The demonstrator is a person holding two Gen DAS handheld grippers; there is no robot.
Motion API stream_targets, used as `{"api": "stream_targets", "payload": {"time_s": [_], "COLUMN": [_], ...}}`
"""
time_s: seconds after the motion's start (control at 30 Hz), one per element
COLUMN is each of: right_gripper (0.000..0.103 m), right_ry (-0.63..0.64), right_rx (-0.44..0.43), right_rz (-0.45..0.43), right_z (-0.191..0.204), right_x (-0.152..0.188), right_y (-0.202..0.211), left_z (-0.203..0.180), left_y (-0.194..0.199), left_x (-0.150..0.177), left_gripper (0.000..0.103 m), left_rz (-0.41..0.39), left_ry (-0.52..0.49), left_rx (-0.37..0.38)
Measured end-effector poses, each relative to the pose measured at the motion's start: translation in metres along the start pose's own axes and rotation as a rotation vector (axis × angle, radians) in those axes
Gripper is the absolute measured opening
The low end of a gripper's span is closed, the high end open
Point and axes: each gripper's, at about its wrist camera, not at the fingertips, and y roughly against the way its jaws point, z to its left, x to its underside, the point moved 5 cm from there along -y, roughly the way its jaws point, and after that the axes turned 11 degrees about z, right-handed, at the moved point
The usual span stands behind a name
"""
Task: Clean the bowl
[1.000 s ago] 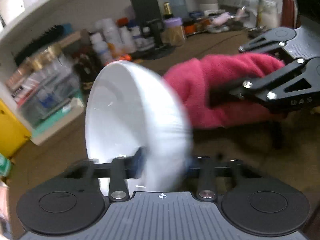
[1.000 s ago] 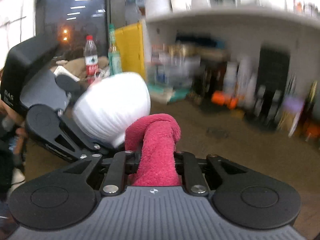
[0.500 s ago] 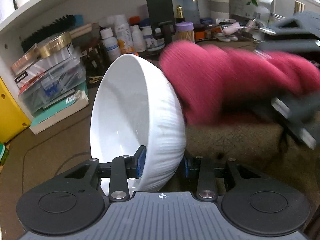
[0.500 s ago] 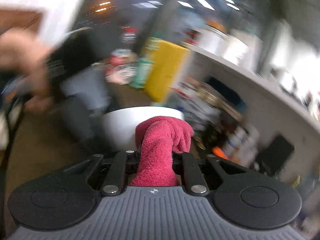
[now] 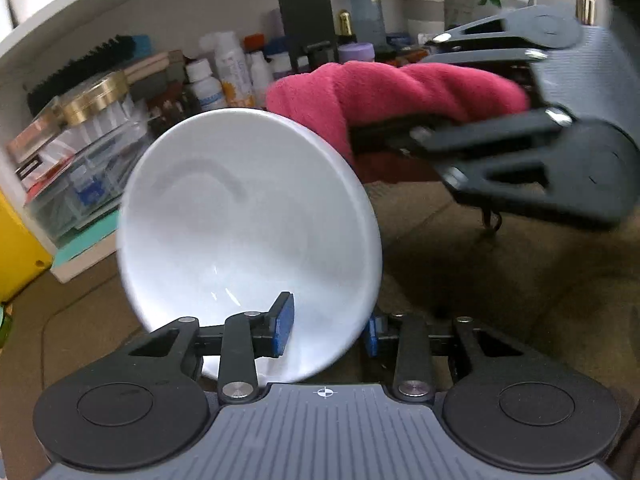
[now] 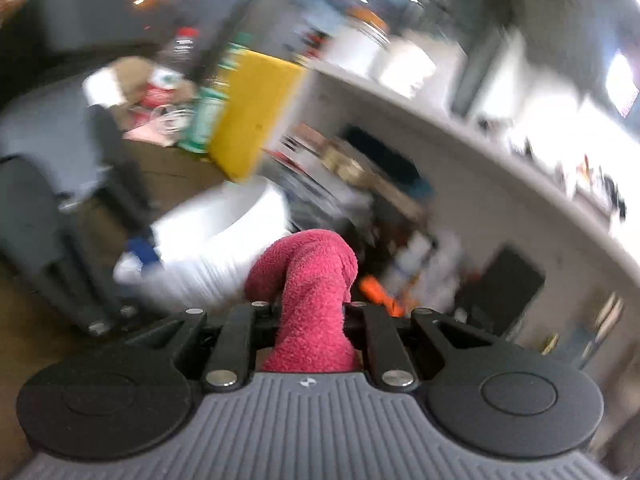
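Note:
My left gripper (image 5: 326, 326) is shut on the rim of a white bowl (image 5: 248, 240), holding it tilted with its inside facing the camera. My right gripper (image 5: 384, 136) comes in from the right, shut on a rolled pink-red cloth (image 5: 384, 92) whose end sits at the bowl's upper right rim. In the blurred right wrist view the cloth (image 6: 312, 288) sticks out between the jaws of the right gripper (image 6: 310, 316), with the bowl (image 6: 216, 240) just left of it and the left gripper (image 6: 136, 256) on its rim.
A shelf unit (image 5: 120, 8) behind holds bottles (image 5: 228, 68), a clear plastic box (image 5: 80, 152), a brush (image 5: 84, 64) and a black phone stand (image 5: 308, 20). A yellow box (image 6: 256, 116) stands at the left. Brown tabletop (image 5: 500, 288) lies below.
The bowl has turned so its inside faces the left camera. The right gripper with the cloth has moved up and over to the bowl's upper right rim.

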Motion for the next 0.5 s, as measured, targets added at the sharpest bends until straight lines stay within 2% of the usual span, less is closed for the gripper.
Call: {"api": "stream_targets", "payload": {"time_s": [0.03, 0.1, 0.17, 0.4, 0.47, 0.5], "right_gripper": [0.016, 0.016, 0.016, 0.016, 0.016, 0.016], "right_ry": [-0.027, -0.061, -0.090, -0.127, -0.135, -0.139], "right_rx": [-0.004, -0.023, -0.048, -0.074, -0.076, -0.076], "right_rz": [0.009, 0.020, 0.031, 0.024, 0.020, 0.019], "right_z": [-0.004, -0.007, -0.008, -0.011, -0.014, -0.016], "right_x": [0.004, 0.010, 0.016, 0.024, 0.024, 0.023], "right_y": [-0.004, -0.012, -0.017, -0.012, -0.010, -0.010], "left_z": [-0.001, -0.001, 0.000, 0.009, 0.004, 0.003], "left_y": [-0.001, -0.004, -0.007, -0.015, -0.017, -0.017], "left_x": [-0.002, -0.005, -0.010, -0.018, -0.012, -0.010], "left_gripper": [0.043, 0.055, 0.073, 0.081, 0.081, 0.081], "left_rz": [-0.004, -0.006, -0.002, 0.042, 0.037, 0.033], "left_ry": [-0.023, -0.062, -0.120, -0.211, -0.272, -0.280], "left_rx": [-0.030, -0.092, -0.175, -0.332, -0.433, -0.451]}}
